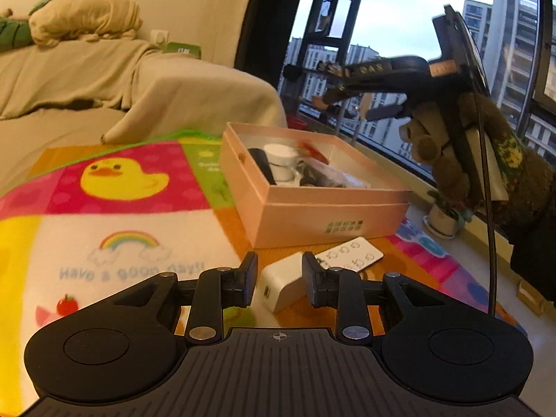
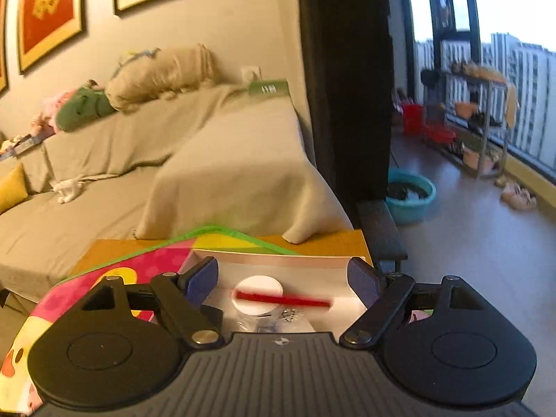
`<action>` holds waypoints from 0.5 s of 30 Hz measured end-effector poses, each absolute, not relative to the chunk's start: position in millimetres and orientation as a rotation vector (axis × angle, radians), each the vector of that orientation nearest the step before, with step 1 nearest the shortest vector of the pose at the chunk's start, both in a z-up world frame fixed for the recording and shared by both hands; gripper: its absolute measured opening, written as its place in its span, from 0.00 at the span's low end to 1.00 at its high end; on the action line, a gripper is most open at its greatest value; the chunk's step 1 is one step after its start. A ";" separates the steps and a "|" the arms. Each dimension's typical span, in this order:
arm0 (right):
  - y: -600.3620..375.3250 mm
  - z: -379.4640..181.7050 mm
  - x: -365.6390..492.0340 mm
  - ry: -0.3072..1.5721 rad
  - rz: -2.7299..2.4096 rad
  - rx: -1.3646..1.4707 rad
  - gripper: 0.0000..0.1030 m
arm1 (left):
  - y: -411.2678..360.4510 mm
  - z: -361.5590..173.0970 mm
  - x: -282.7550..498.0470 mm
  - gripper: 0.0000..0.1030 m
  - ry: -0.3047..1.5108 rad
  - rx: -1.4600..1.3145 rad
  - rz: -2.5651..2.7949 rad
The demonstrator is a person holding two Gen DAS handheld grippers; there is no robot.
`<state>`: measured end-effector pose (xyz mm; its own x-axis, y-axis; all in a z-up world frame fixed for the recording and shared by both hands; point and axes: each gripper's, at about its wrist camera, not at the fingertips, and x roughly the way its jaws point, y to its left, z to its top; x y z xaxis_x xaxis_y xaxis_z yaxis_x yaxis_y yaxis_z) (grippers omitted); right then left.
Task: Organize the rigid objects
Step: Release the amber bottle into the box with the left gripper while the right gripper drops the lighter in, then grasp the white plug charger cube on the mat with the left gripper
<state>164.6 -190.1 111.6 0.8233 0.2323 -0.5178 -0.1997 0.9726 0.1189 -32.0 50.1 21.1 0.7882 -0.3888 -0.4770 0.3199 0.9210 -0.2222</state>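
Observation:
A pink open box (image 1: 333, 215) stands on the table and holds a white round jar (image 1: 281, 160), a black item and a red stick. In front of it lie a white charger block (image 1: 285, 286) and a white remote (image 1: 351, 253). My left gripper (image 1: 279, 278) is open, its fingers on either side of the charger block, which lies on the table. My right gripper (image 2: 283, 279) is open and empty, held above the box (image 2: 278, 267), over the white jar (image 2: 257, 293) and red stick (image 2: 283, 299). It shows in the left wrist view (image 1: 351, 100), held by a gloved hand.
A colourful duck-and-rainbow mat (image 1: 114, 208) covers the wooden table (image 1: 243, 229). A covered sofa (image 2: 173, 160) stands behind. Right of the table are the floor, a teal basin (image 2: 410, 196), a plant pot (image 1: 443, 220) and a window-side rack (image 2: 479, 128).

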 end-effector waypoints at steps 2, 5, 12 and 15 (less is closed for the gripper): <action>-196.4 107.8 156.6 0.569 0.224 0.065 0.80 | 54.0 18.4 -36.1 0.30 0.545 -0.139 -0.404; -209.3 97.5 127.7 0.562 0.219 0.049 0.80 | 51.6 13.9 -38.4 0.30 0.548 -0.117 -0.431; -228.9 42.3 36.6 0.643 0.277 0.018 0.82 | 27.5 20.1 -40.3 0.30 0.500 0.044 -0.424; -218.3 15.6 9.0 0.671 0.302 -0.034 0.82 | 23.6 24.8 -34.9 0.30 0.491 0.055 -0.422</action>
<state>9.0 -218.3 15.6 0.7416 0.2642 -0.6167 -0.2860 0.9560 0.0656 -34.9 23.6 24.8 0.7977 -0.3798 -0.4683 0.4060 0.9126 -0.0486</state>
